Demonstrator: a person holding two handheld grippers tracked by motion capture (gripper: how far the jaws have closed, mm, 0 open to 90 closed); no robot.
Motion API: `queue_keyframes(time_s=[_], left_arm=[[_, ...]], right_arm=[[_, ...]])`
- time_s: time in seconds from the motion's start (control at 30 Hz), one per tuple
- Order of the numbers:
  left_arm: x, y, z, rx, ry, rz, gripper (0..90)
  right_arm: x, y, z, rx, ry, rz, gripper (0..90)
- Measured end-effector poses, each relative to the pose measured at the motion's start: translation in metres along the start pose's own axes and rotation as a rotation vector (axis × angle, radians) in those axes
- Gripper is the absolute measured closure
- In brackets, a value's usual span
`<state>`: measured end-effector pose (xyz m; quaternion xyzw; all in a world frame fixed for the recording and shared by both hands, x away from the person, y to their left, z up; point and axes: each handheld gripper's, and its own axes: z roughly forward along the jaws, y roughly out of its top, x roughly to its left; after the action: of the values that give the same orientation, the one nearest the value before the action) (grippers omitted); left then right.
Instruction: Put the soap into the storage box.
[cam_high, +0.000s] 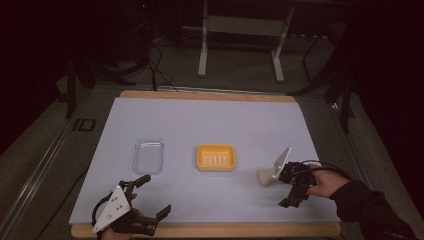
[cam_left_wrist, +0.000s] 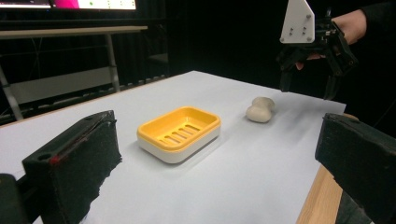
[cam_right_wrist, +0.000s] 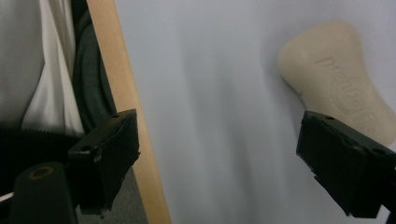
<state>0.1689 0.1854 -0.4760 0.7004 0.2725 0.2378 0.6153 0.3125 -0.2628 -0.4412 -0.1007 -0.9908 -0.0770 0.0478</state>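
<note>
Near the table's (cam_high: 210, 117) front-left corner the left gripper (cam_high: 150, 197) waits with jaws spread, empty. A clear lid (cam_high: 148, 155) and yellow soap dish (cam_high: 216, 157) sit mid-table. Toward the right edge, the right gripper (cam_high: 289, 187) hovers spread beside the soap bar (cam_high: 265, 176), probably to pinch it.

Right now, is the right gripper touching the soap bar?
Apart. In the left gripper view the right gripper hangs open above the table, with bare white surface between its jaw tips and the soap bar.
</note>
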Motion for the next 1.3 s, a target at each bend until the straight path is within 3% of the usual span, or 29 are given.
queue_keyframes(time_s=[0.17,0.4,0.67,0.7,0.87,1.3], left_arm=[[-0.001,0.0,-0.001,0.004,-0.001,0.002,0.0],[-0.001,-0.001,-0.002,0.008,0.0,0.001,0.0],[-0.002,-0.001,-0.003,0.011,-0.001,-0.009,0.0],[-0.002,-0.001,-0.004,0.01,-0.001,-0.01,0.0],[-0.003,-0.002,-0.004,0.014,0.001,-0.01,0.0],[-0.004,-0.003,-0.006,0.018,-0.001,-0.014,0.0]], right_arm=[[-0.004,0.001,0.002,0.043,0.026,-0.004,13.1],[-0.007,0.001,0.005,0.117,0.021,-0.006,13.1],[-0.009,0.003,0.004,0.157,0.015,-0.011,14.1],[-0.011,0.003,0.004,0.182,0.001,-0.005,14.6],[-0.015,0.004,0.004,0.226,0.026,-0.002,14.5],[-0.017,0.011,-0.002,0.246,-0.048,-0.105,19.1]])
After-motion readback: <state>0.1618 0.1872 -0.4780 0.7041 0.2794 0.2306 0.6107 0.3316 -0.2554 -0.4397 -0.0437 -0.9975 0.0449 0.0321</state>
